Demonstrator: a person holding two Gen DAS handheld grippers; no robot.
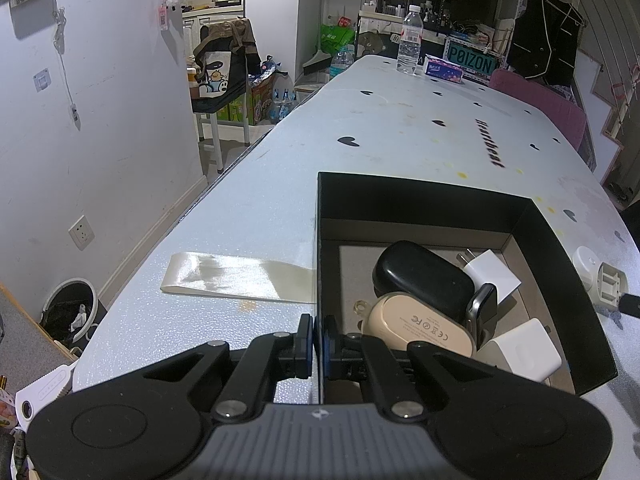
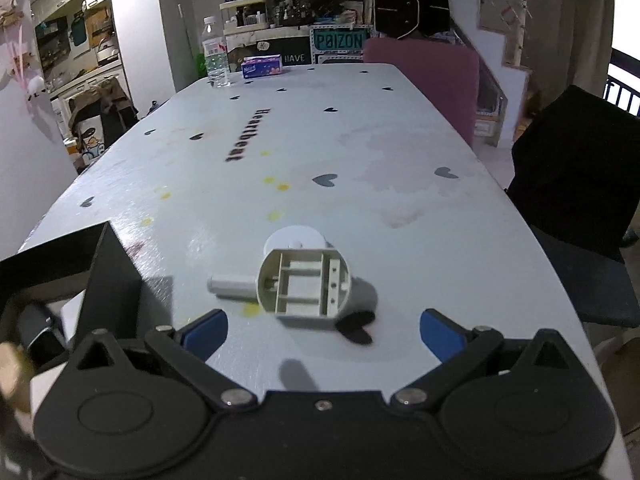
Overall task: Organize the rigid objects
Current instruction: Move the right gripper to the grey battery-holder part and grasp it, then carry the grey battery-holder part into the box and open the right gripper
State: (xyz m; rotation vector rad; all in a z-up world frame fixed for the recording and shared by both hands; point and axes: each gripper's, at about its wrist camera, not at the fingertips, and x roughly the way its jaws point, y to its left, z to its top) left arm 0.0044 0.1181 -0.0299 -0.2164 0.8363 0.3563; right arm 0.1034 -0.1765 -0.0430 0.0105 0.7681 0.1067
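Observation:
A black open box [image 1: 560,248] sits on the white table and shows at the left of the right wrist view [image 2: 108,264]. Inside lie a black case [image 1: 420,276], a beige case [image 1: 420,326], a white plug charger [image 1: 494,272], a white cube charger [image 1: 520,354] and a dark grey device [image 1: 482,310]. My left gripper [image 1: 319,340] is shut on the box's left wall. A grey-white plastic part [image 2: 304,282] with a round white base lies on the table; it also shows in the left wrist view [image 1: 600,280]. My right gripper [image 2: 322,330] is open just short of it.
A cream ribbon [image 1: 236,278] lies flat left of the box. A water bottle [image 2: 216,58] and a tissue pack [image 2: 262,67] stand at the table's far end. A pink chair [image 2: 428,76] and a dark chair [image 2: 580,200] stand along the right edge.

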